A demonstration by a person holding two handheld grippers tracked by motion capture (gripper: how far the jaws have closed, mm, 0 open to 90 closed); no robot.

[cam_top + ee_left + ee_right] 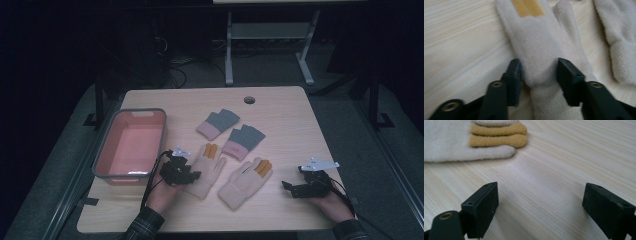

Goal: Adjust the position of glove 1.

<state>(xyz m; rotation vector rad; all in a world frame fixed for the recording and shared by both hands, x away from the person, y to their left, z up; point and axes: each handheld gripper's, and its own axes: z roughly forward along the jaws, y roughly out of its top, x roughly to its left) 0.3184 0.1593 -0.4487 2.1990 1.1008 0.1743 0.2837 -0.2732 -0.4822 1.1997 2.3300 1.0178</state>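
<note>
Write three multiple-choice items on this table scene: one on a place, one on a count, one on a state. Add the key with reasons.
1. Where does the pink bin stand on the table?
A. at its right edge
B. at its left side, left of the gloves
C. on top of the gloves

2. How many gloves lie on the table?
A. two
B. three
C. four

3. How is the right tool?
A. shut on a glove
B. open over bare wood, holding nothing
C. gripping the bin's rim

Key:
1 B, the bin sits to the left of every glove.
2 C, there are two cream gloves and two grey-and-pink gloves.
3 B, its jaws stand wide apart with only tabletop between them.
</note>
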